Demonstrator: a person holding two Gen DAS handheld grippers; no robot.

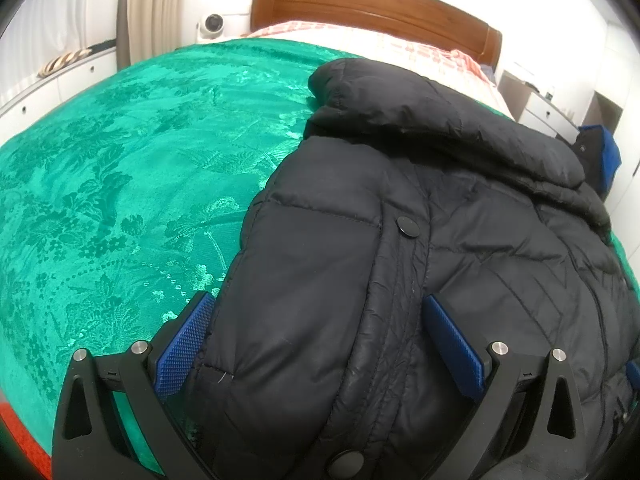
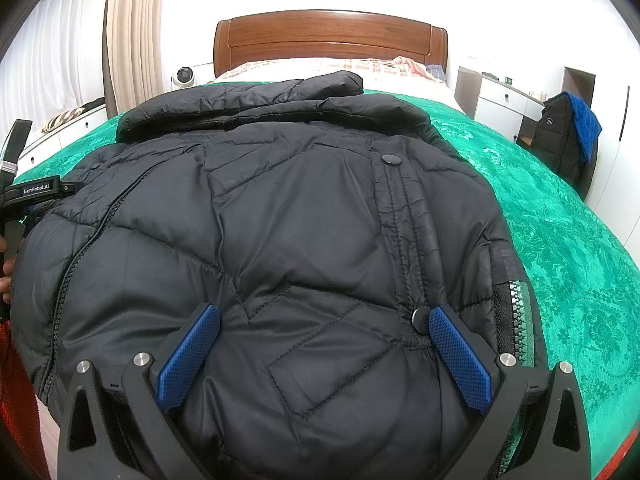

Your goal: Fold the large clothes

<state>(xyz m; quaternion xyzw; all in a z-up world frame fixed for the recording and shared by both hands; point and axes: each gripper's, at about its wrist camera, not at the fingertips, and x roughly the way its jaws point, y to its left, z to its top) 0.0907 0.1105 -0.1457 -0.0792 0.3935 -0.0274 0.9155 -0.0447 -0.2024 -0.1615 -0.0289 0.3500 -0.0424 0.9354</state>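
Spread-apart fingers [image 2: 188, 356] (both grippers) straddle black puffer jacket [image 2: 280, 220] — only right view shows zipper [image 2: 516, 320], beyond right finger.

A black quilted puffer jacket [image 2: 280, 220] lies spread flat, front up, collar toward the headboard.

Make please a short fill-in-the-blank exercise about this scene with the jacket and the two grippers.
1. The black puffer jacket lies on a ____ bedspread.
2. The fingers of the left gripper and the right gripper have pads of ____ colour.
3. Both grippers have their jaws ____.
4. The headboard behind the bed is made of ____.

Missing words: green; blue; open; wood
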